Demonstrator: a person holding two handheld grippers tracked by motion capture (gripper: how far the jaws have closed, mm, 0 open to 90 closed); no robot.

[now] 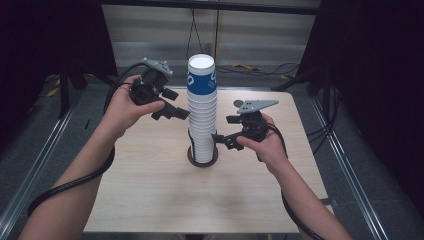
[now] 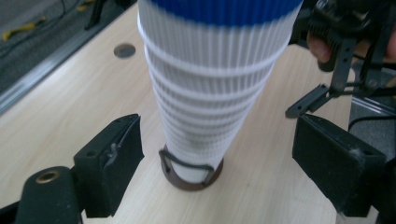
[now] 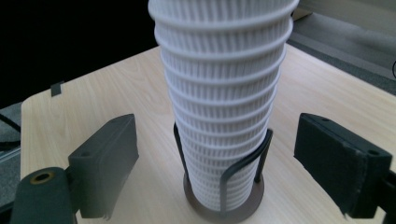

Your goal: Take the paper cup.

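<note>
A: Where does the left gripper [image 1: 181, 114] stand?

B: High on the left of the stack of ribbed paper cups [image 1: 202, 112], jaws wide apart and holding nothing. In the left gripper view the stack [image 2: 210, 88] rises between the two black pads without touching either.

A: And the stack itself?

B: It stands upright near the middle of the tabletop [image 1: 150, 185], a little toward the far edge, seated in a round dark holder with wire uprights [image 1: 202, 157]. The top cup [image 1: 201, 75] carries a blue band.

A: How will it handle?

B: Light and thin-walled, I judge. The ribbing gives some grip, but paper crushes under a hard squeeze, and nested cups tend to cling, so one pull may lift several. A tall stack like that probably tips easily too.

A: So where to take hold?

B: On the top cup's blue band, just under the rim, with a gentle close.

A: And the right gripper [image 1: 219, 139]?

B: Low on the right, near the holder [image 3: 223, 196], also spread wide and empty. It seems placed to steady the lower cups [image 3: 219, 121] while the top one comes away.
</note>
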